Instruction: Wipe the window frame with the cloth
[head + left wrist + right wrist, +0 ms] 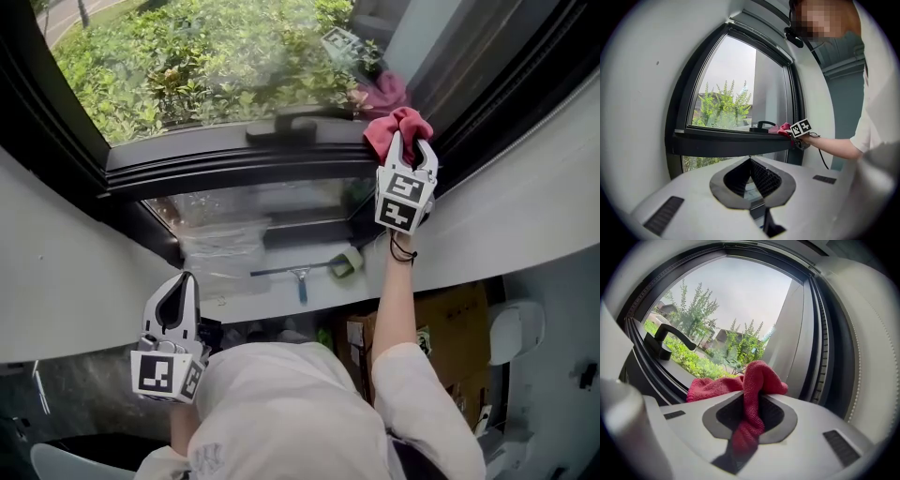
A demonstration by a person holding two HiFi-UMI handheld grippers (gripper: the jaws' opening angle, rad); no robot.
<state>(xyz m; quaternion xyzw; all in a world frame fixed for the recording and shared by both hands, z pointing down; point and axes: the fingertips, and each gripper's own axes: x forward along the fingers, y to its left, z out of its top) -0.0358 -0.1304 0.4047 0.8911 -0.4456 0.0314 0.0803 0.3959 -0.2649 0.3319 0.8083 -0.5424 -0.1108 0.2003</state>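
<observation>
At upper right, the right gripper [412, 145] pinched the red cloth [394, 127] against the dark window frame [206, 167]. At lower left, the left gripper [185, 281] was closed and empty.

right gripper [413, 146] pinching cloth [388, 127], window frame [206, 167]

We get bright daylight through the window glass [206, 66]; room side dimmer; gripper views fisheye-warped, black corners; faint reflections on glass.

Nubbly woven cloth [758, 380], matt dark window frame [216, 167] (metal, by its look), smooth glossy glass [187, 66].
</observation>
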